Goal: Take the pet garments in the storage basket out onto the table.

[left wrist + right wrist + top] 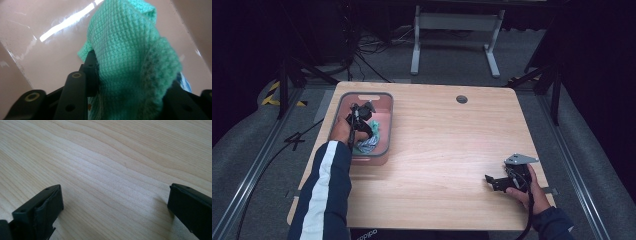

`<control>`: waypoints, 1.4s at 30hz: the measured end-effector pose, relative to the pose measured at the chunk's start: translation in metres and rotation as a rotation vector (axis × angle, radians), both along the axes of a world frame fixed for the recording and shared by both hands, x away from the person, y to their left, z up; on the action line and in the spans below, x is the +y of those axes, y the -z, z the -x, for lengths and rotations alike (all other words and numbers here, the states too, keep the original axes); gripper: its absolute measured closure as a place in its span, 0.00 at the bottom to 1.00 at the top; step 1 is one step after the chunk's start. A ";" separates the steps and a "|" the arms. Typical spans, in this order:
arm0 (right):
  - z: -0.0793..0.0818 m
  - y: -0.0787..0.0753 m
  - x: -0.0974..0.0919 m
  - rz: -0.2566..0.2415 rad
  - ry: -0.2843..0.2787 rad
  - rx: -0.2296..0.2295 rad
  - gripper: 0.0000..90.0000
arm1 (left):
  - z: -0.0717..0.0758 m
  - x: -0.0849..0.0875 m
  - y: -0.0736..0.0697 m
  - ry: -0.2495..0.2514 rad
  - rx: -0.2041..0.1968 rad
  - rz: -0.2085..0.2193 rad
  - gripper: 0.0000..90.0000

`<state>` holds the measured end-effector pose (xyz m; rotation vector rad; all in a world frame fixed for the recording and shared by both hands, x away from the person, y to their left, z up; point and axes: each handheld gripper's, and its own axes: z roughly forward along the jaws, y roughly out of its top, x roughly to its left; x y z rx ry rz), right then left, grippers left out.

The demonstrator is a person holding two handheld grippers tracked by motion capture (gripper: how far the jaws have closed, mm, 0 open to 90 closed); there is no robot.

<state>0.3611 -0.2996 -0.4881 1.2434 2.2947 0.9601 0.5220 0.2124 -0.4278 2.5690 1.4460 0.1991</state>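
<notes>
Left gripper (pixel 362 117): lowered into pink bin (pixel 384 107) at table's (pixel 447 150) far left, jaws pinching green waffle-knit cloth (pixel 125 57), which bunches up between them over bin's glossy floor; patterned blue-and-white fabric (pixel 368 144) lying beside it in same bin. Right gripper (pixel 499 181): low over bare wood at near right, well apart from bin, jaws spread wide, nothing between.
</notes>
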 end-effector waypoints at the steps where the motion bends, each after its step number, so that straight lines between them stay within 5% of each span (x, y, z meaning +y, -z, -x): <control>1: 0.000 0.000 0.000 0.000 0.000 0.000 0.01 | 0.000 0.000 0.000 -0.007 -0.003 0.011 0.74; 12: 0.000 0.000 0.000 0.000 0.000 0.000 0.01 | 0.005 0.013 -0.030 -0.048 -0.131 0.104 0.75; 34: 0.000 0.000 0.000 0.000 0.000 0.000 0.01 | 0.020 0.022 -0.084 -0.029 -0.273 0.188 0.75; 42: 0.000 0.000 0.000 0.000 0.000 0.000 0.01 | 0.026 0.012 -0.101 0.004 -0.322 0.197 0.75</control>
